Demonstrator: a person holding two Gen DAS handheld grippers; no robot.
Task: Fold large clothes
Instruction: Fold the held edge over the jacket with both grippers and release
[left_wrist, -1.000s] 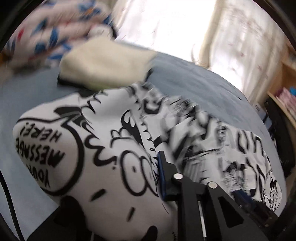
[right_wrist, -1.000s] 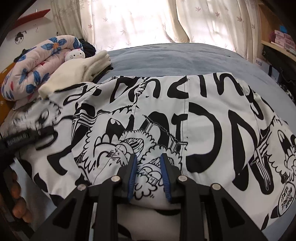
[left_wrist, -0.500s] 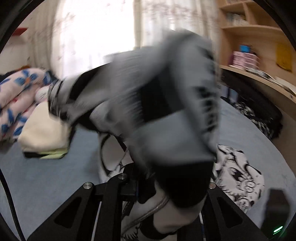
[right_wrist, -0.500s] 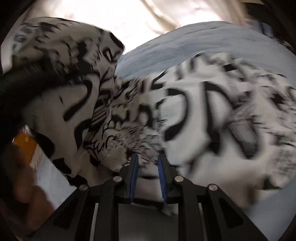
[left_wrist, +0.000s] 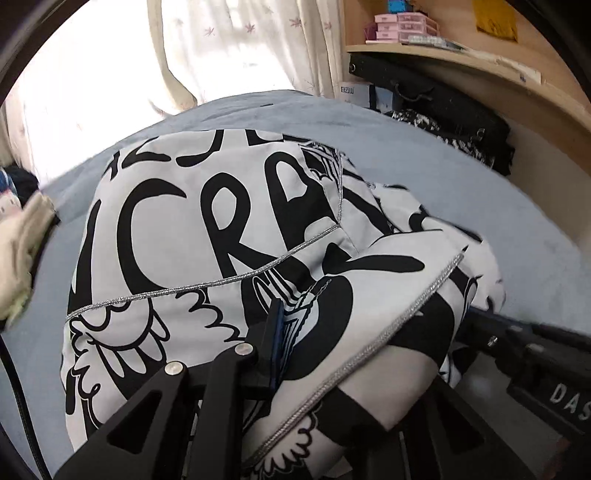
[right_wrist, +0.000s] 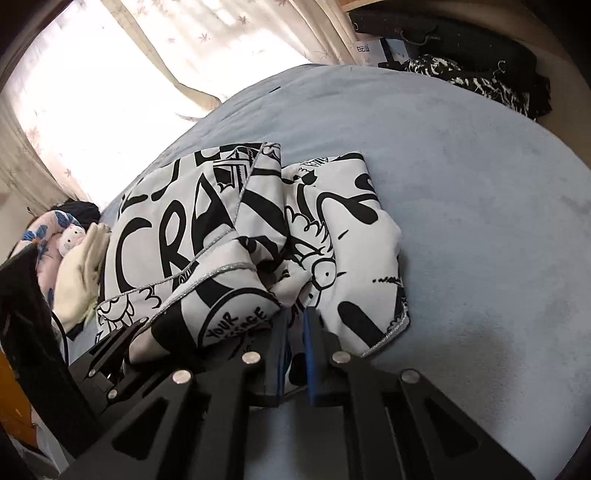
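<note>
Black-and-white printed garment (right_wrist: 207, 236) sits bunched mid-bed on the blue sheet (right_wrist: 461, 184), near edge doubled over. Right gripper (right_wrist: 293, 347) pinches that near hem, jaws nearly together; left gripper (left_wrist: 284, 332) clamps a fold beside it, likely pairing edges for a crease.

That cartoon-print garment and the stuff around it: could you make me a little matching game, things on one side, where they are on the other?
Things:
1. black-and-white garment
2. cream folded cloth
3. pink boxes
4. black bag

Places:
A. on the wooden shelf
B. beside the flowered bedding
C. under the shelf, past the bed
D. bunched mid-bed

Pairs: 1-D, 2-B, 3-A, 4-C
</note>
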